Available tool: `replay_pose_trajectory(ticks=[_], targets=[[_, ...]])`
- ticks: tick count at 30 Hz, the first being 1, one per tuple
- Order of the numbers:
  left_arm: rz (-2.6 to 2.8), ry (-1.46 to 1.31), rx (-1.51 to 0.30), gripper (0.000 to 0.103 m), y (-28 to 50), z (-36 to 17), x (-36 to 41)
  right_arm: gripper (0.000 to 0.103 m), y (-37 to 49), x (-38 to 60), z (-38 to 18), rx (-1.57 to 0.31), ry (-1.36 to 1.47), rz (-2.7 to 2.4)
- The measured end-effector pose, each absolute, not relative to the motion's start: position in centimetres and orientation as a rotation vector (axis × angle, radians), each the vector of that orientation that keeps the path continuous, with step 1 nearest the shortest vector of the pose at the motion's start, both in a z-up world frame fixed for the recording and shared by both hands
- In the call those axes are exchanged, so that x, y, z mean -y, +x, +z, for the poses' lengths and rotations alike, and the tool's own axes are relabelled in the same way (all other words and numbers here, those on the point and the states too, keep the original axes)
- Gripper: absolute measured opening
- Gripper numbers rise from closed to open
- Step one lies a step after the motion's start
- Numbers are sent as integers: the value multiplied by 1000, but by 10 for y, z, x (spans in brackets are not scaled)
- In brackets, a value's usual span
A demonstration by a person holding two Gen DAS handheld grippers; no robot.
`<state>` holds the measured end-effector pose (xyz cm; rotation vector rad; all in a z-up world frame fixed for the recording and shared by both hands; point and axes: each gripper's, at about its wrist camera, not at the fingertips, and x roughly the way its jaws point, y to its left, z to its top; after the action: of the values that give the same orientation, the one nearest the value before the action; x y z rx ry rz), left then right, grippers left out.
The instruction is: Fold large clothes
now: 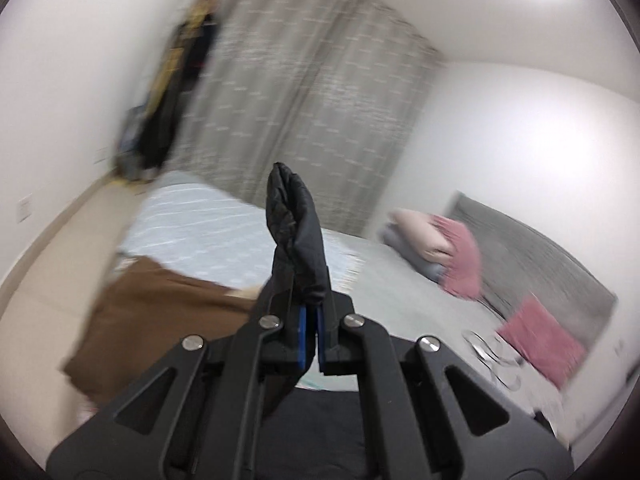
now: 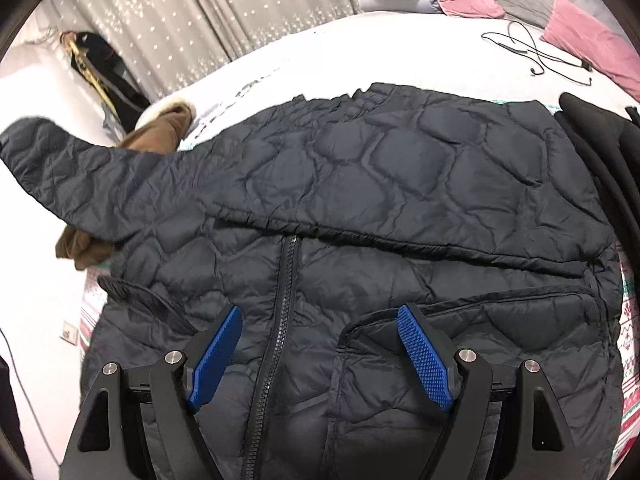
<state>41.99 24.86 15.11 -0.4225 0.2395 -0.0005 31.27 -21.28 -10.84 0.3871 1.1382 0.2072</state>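
Here my left gripper (image 1: 308,312) has its fingers clenched on a bunched fold of the black quilted puffer jacket (image 2: 360,208), which sticks up past the blue pads, above the bed (image 1: 224,224). In the right wrist view, the jacket lies spread front-up on the bed, zip (image 2: 280,320) running toward me, one sleeve (image 2: 80,168) folded across the chest toward the left. My right gripper (image 2: 320,344) hovers over the jacket's near part, fingers released wide, straddling the zip and a pocket edge. A brown garment (image 2: 160,128) lies at far left, pink pillows (image 2: 592,44) far right.
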Motion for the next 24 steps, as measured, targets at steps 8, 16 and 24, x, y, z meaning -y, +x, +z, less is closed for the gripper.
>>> replay_pose_trajectory(ticks=[8, 16, 24], targets=[[-253, -270, -340, 5, 438, 123, -94, 81, 317, 266, -111, -1115, 562, 126], [-339, -179, -568, 5, 463, 37, 11, 81, 313, 312, -118, -1090, 702, 63], [-381, -45, -717, 5, 452, -24, 67, 81, 309, 333, -126, -1120, 751, 21]])
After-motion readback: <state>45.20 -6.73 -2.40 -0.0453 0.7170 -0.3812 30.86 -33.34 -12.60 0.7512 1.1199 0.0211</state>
